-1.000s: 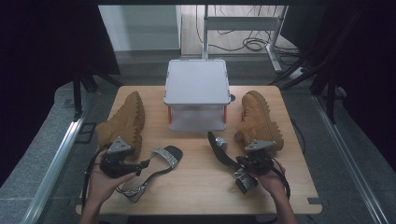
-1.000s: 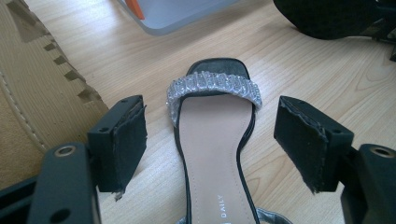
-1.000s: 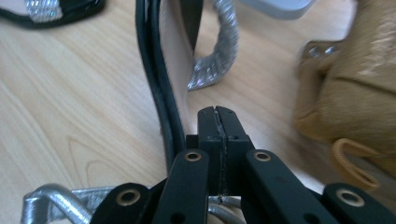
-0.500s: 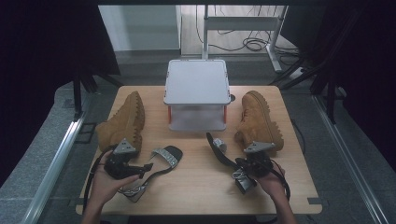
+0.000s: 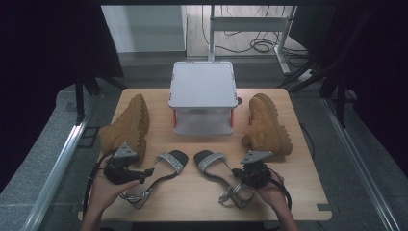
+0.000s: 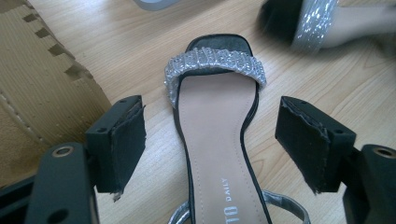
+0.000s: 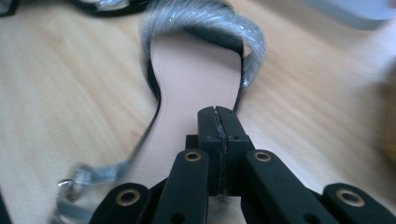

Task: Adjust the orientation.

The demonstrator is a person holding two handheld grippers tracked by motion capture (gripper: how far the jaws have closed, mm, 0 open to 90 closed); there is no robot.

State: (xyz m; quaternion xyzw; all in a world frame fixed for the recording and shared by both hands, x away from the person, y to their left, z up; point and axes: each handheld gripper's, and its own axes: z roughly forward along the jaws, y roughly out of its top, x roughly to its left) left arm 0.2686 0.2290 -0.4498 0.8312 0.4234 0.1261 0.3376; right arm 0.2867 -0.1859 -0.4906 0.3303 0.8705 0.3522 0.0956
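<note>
Two black sandals with silver toe straps lie on the wooden table. The left sandal points away from my left gripper, whose jaws stand open on either side of its insole without touching it. The right sandal lies just ahead of my right gripper. Those jaws are shut together, tips over the sandal's insole, and I see nothing between them. The right gripper view is blurred.
A tan boot lies on its side at the left, close to my left gripper. Another tan boot stands at the right. A white-topped box with red posts sits at the table's back middle.
My right gripper has moved left, and the right sandal has shifted left with it, closer to the left sandal. The left gripper and left sandal have stayed put.
</note>
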